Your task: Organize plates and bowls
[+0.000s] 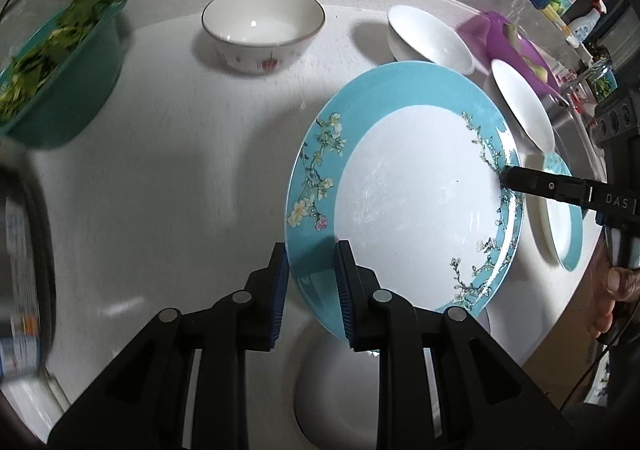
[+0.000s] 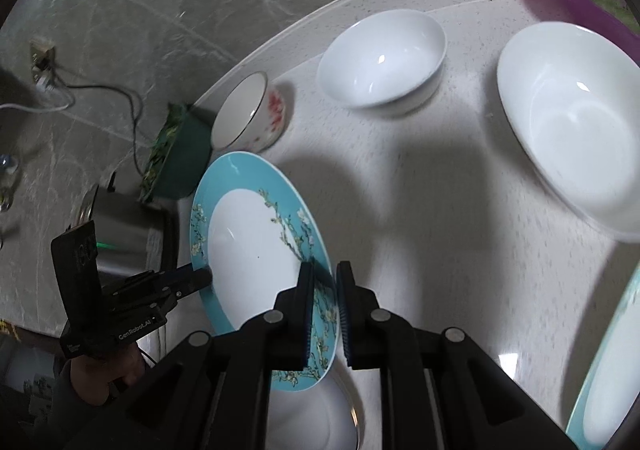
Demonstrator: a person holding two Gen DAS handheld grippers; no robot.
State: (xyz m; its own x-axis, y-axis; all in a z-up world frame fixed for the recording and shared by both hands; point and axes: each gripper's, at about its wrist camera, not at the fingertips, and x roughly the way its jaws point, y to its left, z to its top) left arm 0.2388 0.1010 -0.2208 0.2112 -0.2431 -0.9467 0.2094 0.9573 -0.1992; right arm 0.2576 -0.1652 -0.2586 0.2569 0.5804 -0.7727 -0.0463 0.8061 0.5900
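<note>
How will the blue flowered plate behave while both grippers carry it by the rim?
The blue flowered plate looks glazed, so it is probably rigid but slippery. The left gripper and the right gripper pinch only its rim, so it may tilt. Probably fragile if dropped.

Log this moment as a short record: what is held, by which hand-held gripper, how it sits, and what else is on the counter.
held item: blue floral plate
left hand-held gripper: shut on the plate's near rim
right hand-held gripper: shut on the opposite rim
plate pose: tilted, off the counter
under the plate: white dish
second blue plate: flat on the counter
bowls: red-patterned bowl, two plain white bowls
other: green tub of leaves, purple container
</note>
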